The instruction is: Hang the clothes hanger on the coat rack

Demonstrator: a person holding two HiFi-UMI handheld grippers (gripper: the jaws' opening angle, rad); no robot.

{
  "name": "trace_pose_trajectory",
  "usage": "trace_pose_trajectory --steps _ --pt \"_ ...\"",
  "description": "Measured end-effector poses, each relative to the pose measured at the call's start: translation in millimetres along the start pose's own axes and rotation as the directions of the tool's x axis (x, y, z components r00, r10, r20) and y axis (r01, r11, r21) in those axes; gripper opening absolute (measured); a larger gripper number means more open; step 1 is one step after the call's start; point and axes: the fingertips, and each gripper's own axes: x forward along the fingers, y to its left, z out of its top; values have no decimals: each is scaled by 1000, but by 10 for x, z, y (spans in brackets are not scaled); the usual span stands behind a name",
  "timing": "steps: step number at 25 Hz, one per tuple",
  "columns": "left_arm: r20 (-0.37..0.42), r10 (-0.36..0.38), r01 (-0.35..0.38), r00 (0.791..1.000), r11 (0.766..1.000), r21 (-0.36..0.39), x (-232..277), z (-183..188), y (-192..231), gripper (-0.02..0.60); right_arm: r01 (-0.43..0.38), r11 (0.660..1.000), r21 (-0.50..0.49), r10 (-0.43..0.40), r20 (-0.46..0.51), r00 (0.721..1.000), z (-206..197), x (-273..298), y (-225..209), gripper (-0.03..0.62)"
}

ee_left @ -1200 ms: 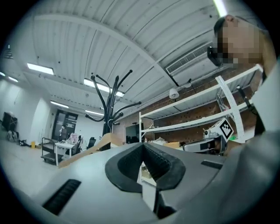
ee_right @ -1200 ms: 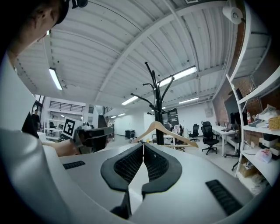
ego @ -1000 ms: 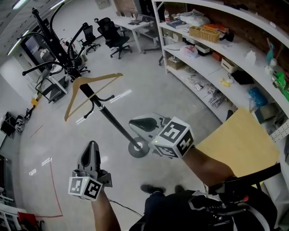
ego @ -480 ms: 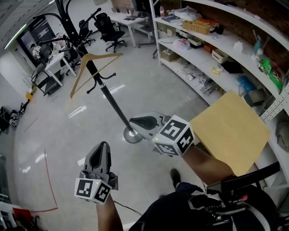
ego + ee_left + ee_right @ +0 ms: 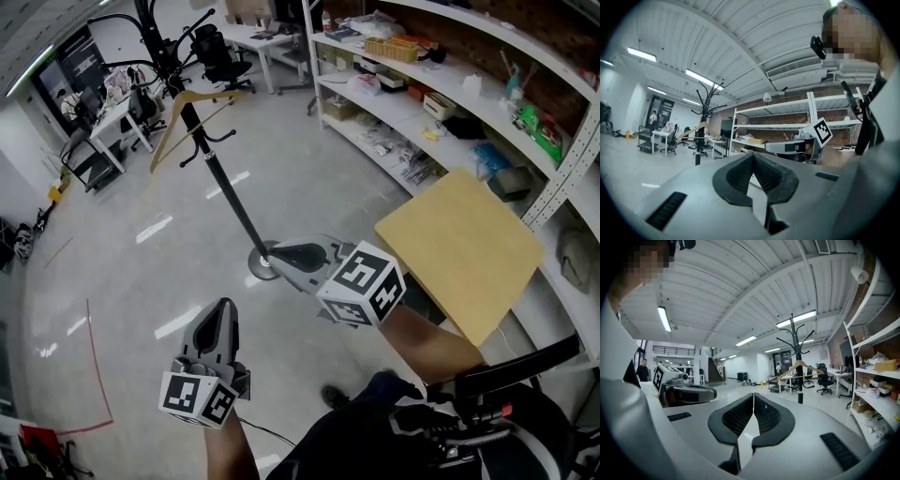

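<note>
A black coat rack (image 5: 211, 173) stands on a round base (image 5: 262, 264) on the grey floor. A wooden clothes hanger (image 5: 192, 112) hangs from one of its upper arms. Both grippers are apart from it, low in the head view. My left gripper (image 5: 223, 311) is shut and holds nothing. My right gripper (image 5: 278, 253) is shut too, also holding nothing, and its tip overlaps the rack's base in this view. The left gripper view shows the rack (image 5: 700, 129) and hanger (image 5: 691, 132) far off at the left. In the right gripper view the rack (image 5: 799, 352) and hanger (image 5: 800, 365) stand ahead to the right.
A light wooden table (image 5: 459, 248) stands at my right. White shelves (image 5: 441, 103) with boxes and small items run along the right wall. Office chairs (image 5: 220, 61) and desks fill the far end. A red line (image 5: 94, 375) marks the floor at the left.
The rack and hanger have drifted up and away in the head view as I back off. The wooden table has come further into view. Both grippers stay shut.
</note>
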Motion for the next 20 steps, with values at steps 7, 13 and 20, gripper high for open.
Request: trace_pose_trajectory --steps 7,13,20 --pt "25 31 -30 999 999 -30 -322 8 -815 0 -50 999 -7 50 35 998 20 -726 295 8" --pt "14 63 -62 998 998 -15 -442 -117 -1735 0 -98 995 -2 98 31 995 -145 -1598 424 7" --pt "-5 126 -126 992 987 -104 -702 -252 -2551 0 -160 987 17 160 17 987 -299 -2377 705 6"
